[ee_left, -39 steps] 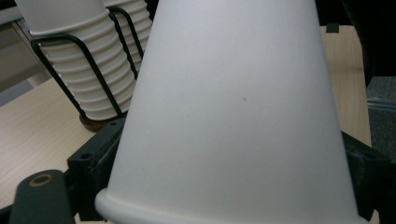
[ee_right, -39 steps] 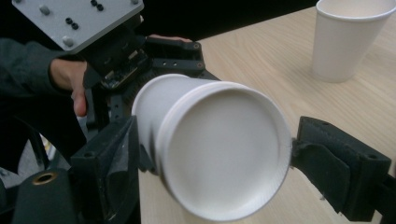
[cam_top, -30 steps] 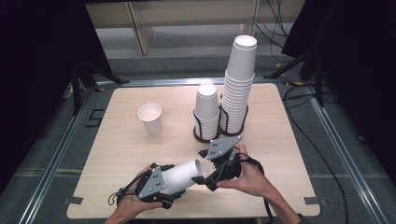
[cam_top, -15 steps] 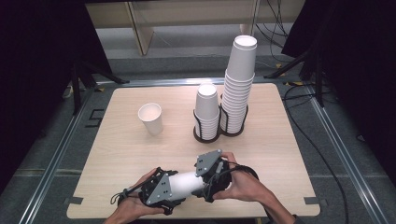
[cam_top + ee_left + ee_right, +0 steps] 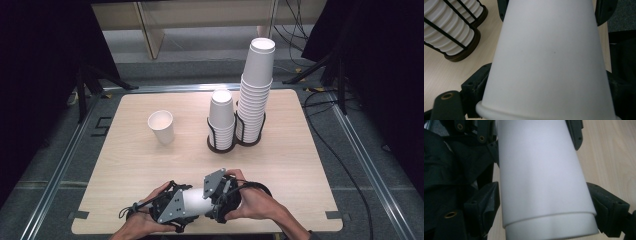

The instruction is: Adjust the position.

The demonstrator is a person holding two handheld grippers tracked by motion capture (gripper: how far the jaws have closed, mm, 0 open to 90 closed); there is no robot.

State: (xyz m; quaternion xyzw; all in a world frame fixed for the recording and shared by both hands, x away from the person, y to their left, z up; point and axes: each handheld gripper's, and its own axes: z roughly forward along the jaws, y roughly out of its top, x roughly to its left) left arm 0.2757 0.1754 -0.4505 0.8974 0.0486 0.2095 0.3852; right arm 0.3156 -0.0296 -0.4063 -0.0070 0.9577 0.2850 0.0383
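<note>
White cup (image 5: 194, 201) clamped between both tongs.

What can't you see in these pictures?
- High view: the held cups are mostly covered by the left claw and right claw.
- Left gripper view: the cup hides the table behind it.
- Right gripper view: the cups' ends are cut off by the edges.

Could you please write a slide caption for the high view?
Both grippers, left and right, hold nested white paper cups above the pale wooden table.
</note>
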